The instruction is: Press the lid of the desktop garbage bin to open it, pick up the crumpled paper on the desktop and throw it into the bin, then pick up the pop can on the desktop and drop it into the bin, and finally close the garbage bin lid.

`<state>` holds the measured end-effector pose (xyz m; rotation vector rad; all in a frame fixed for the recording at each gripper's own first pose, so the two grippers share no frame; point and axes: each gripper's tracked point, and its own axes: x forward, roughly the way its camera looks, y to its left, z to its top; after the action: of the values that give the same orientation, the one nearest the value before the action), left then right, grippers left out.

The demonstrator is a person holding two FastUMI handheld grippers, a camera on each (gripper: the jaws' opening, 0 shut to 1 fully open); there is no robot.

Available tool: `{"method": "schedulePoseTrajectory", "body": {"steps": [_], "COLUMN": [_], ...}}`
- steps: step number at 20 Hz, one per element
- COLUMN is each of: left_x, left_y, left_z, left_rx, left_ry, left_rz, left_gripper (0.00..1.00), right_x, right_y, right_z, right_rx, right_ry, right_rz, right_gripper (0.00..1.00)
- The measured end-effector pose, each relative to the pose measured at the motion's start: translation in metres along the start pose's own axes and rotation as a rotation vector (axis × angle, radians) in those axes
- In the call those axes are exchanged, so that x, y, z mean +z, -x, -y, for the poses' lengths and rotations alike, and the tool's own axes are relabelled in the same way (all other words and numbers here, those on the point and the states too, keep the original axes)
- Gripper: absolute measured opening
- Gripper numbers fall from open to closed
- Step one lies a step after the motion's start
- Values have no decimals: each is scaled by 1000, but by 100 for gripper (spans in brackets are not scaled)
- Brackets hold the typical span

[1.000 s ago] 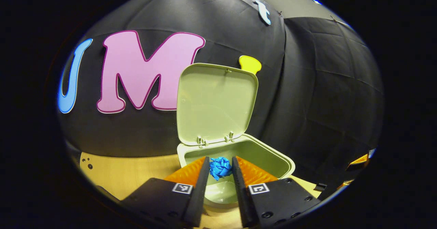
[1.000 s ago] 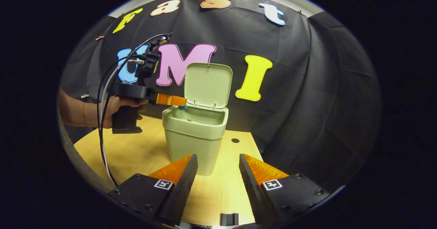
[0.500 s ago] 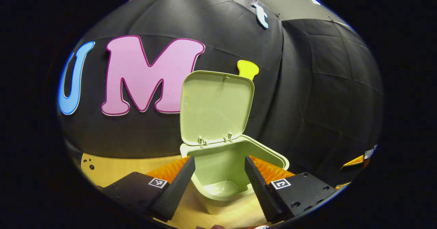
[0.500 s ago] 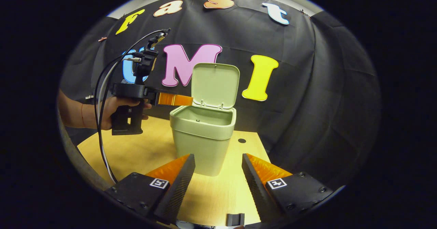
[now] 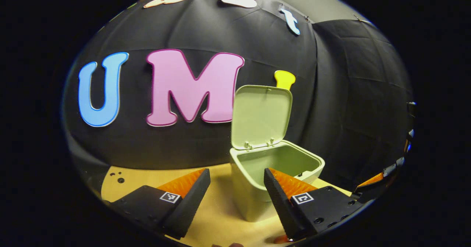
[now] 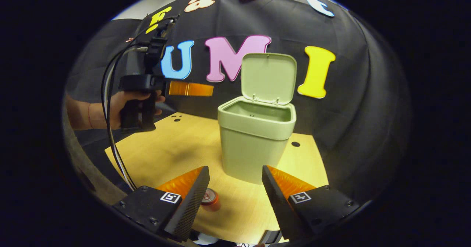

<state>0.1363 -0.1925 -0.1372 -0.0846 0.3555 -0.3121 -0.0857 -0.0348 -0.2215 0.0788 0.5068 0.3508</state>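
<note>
Now the left gripper [image 5: 235,199] has let the blue paper fall into the bin [image 6: 256,136] and pulled back, jaws apart and empty, so next comes the pop can [image 6: 210,199] on the counter [image 6: 176,151] in front of the bin, by the right gripper [image 6: 233,199], whose jaws are also apart.

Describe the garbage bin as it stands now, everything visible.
The garbage bin is a pale green tub that looks like matte plastic, with rounded corners and walls tapering toward the base. It stands upright on the wooden desktop, near the black cloth wall. Its lid is swung up at the rear on two small hinges and stands nearly vertical, inner face forward. A thicker collar rims the open mouth. The part of the interior that shows looks bare; the bottom is out of sight. Nothing touches it but the desktop.
</note>
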Motion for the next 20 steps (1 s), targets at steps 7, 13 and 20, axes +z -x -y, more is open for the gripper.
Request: {"method": "schedulePoseTrajectory", "body": {"steps": [7, 13, 20], "left_x": [-25, -44, -62], "left_y": [51, 92, 121], "left_z": [-38, -54, -72], "left_rx": [133, 217, 284], "left_ry": [25, 59, 94], "left_rz": [-40, -74, -110], "left_gripper": [94, 94, 94], "right_x": [-44, -82, -106], "right_y": [-31, -47, -64], "right_z": [-41, -53, -60], "right_rx": [166, 239, 260], "right_ry": [65, 104, 116], "right_rz": [-164, -288, -344], "right_gripper": [92, 92, 92]}}
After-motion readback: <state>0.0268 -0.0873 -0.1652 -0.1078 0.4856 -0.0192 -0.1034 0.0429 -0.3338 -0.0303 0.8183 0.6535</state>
